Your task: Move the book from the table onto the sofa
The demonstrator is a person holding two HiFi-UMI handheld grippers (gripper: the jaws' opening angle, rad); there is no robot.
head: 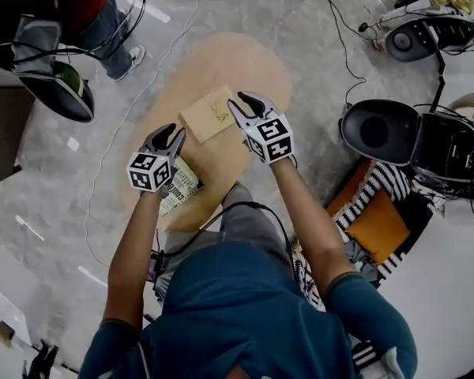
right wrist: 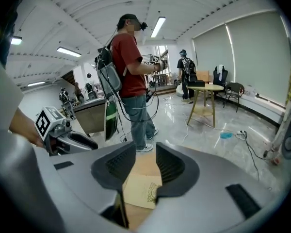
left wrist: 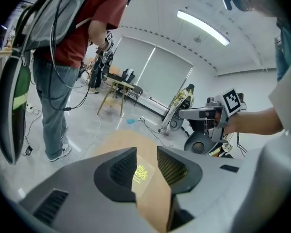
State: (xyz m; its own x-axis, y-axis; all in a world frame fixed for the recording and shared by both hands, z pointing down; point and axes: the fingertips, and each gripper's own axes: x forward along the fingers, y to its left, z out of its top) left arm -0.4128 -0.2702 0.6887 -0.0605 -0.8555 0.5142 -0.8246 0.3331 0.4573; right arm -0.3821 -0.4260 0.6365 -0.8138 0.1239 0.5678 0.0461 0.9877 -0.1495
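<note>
Bright, even light falls from ceiling strip lamps, the polished floor shows soft reflections, and both gripper views bow toward dark, vignetted corners.

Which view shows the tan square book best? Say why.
The head view: the tan square book lies almost whole on the oval wooden table. The right gripper view shows part of it; the left gripper view only a strip with its gold emblem.

Tan book on oval wooden table, between left claw and right claw.
</note>
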